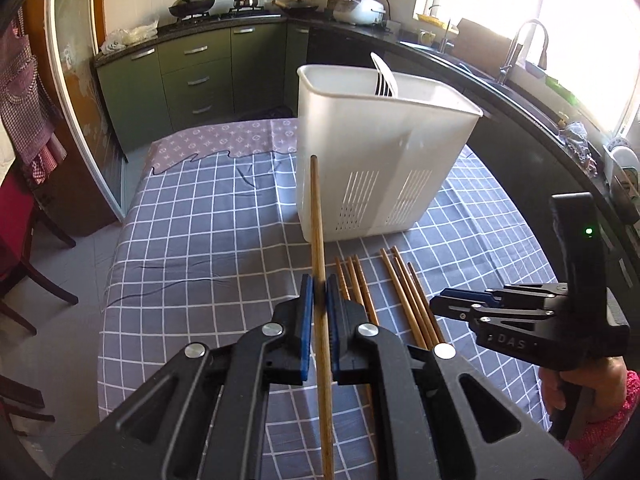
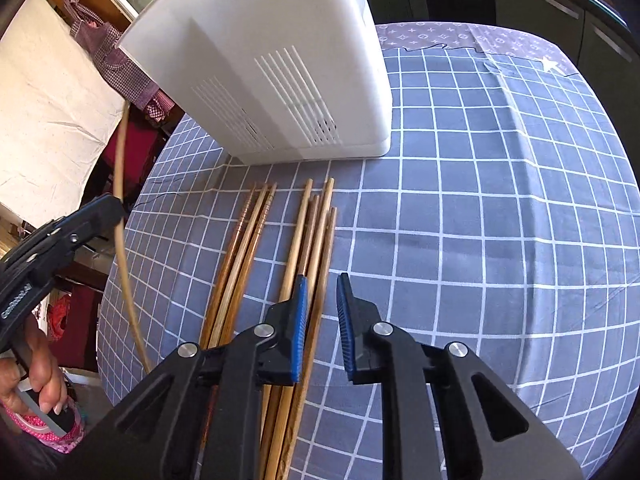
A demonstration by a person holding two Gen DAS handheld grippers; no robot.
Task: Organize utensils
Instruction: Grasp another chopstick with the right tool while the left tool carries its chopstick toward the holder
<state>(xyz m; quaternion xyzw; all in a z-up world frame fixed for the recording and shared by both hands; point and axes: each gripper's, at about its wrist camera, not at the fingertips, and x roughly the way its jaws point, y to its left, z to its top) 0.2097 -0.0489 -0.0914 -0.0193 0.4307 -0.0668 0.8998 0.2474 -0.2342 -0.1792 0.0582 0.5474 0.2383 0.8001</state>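
My left gripper [image 1: 319, 292] is shut on one wooden chopstick [image 1: 318, 220], held above the table with its tip pointing up toward the white slotted utensil holder [image 1: 380, 160]. Forks [image 1: 383, 80] stand inside the holder. Several more chopsticks [image 1: 404, 292] lie on the checked cloth in front of the holder; in the right wrist view they [image 2: 280, 248] lie just under and left of my right gripper [image 2: 322, 292], which is open and empty above them. The holder [image 2: 280, 68] stands beyond them. The held chopstick [image 2: 122, 220] and left gripper [image 2: 116, 204] show at the left.
The table carries a blue-and-white checked cloth [image 1: 200, 240] with a purple patterned strip at the far end. Dark chairs [image 1: 24, 240] stand to the left. Kitchen counters with a stove, pots [image 1: 192, 2], a rice cooker and a sink [image 1: 520, 60] run behind.
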